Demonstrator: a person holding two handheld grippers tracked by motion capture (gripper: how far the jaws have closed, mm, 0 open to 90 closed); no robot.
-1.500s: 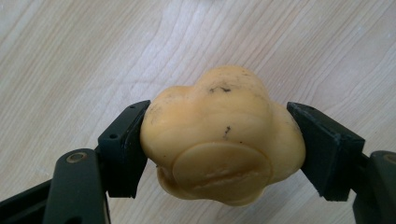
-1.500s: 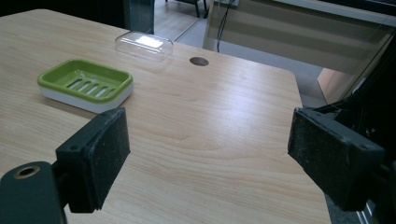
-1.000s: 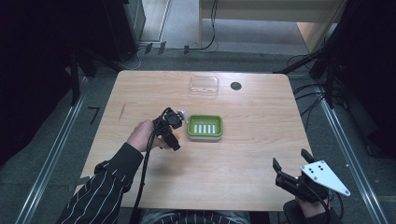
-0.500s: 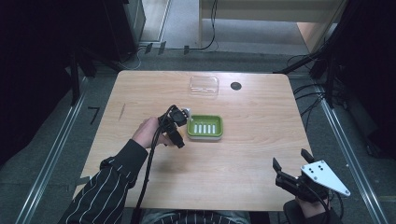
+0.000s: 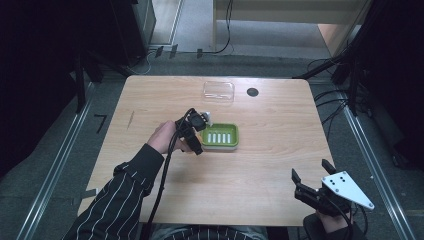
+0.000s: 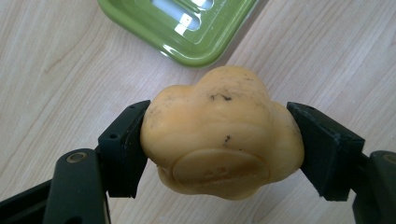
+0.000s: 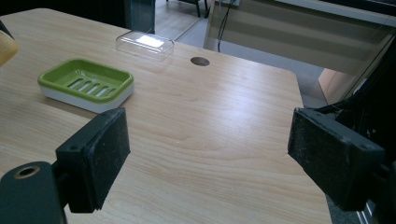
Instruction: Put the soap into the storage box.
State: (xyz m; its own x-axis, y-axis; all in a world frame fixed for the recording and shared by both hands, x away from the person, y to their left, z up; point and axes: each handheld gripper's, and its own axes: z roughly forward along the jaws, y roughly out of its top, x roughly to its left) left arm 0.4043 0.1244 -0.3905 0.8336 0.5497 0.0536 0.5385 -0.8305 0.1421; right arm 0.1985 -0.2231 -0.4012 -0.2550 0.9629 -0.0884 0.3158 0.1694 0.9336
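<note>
Soap (image 6: 222,140) over wood table (image 5: 280,150), dark room

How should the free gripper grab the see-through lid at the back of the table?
Probably from above, jaws across the short sides of the clear lid. It lies flat on the table as a shallow rectangle with low rounded walls, so the narrow span likely fits best. The right gripper is open and holds nothing; the left gripper is shut on the soap.
</note>
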